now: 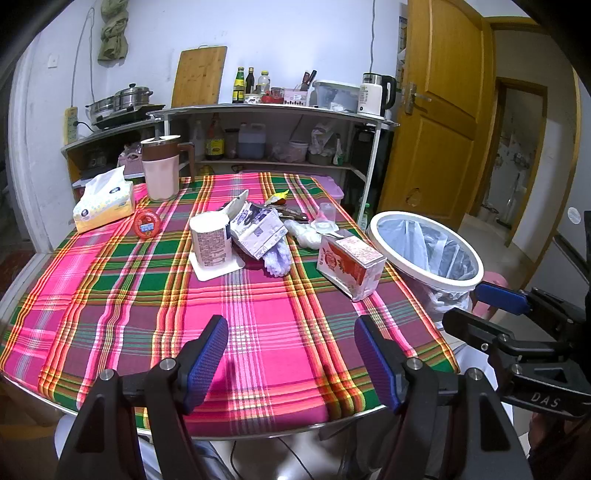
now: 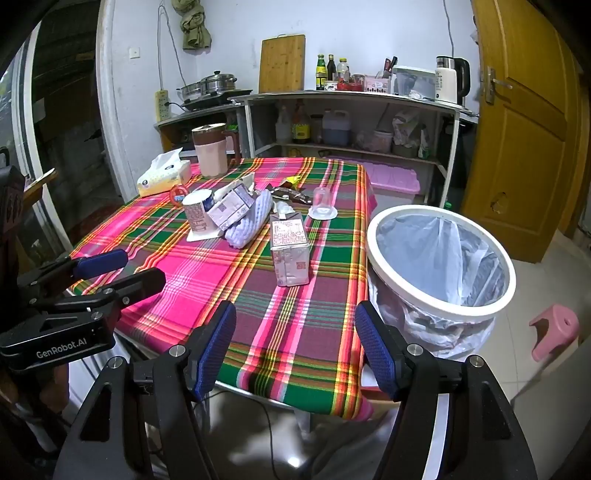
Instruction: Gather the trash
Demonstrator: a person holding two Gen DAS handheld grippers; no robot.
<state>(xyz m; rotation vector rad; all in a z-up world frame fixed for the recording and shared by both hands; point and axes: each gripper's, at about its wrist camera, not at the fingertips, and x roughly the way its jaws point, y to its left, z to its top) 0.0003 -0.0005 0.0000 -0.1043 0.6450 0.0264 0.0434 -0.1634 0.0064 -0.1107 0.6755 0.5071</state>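
Plaid cloth carries the uncollected trash, from the paper cup (image 1: 211,240) past crumpled cartons to the red carton (image 1: 351,266), so the left gripper (image 1: 291,363) and right gripper (image 2: 295,349), both empty with tongs apart, must first reach in before dropping anything into the bin (image 2: 441,258) just beside the table.

We see a red and white carton (image 1: 350,266) lying on its side near the table's edge; a white paper cup (image 1: 211,238) stands upside down beside a crumpled carton (image 1: 258,230); the white-rimmed, bag-lined bin (image 1: 424,251) waits just beside the table.

White wall (image 1: 295,33), wooden door (image 1: 439,110) — steel shelving (image 1: 273,110) behind.
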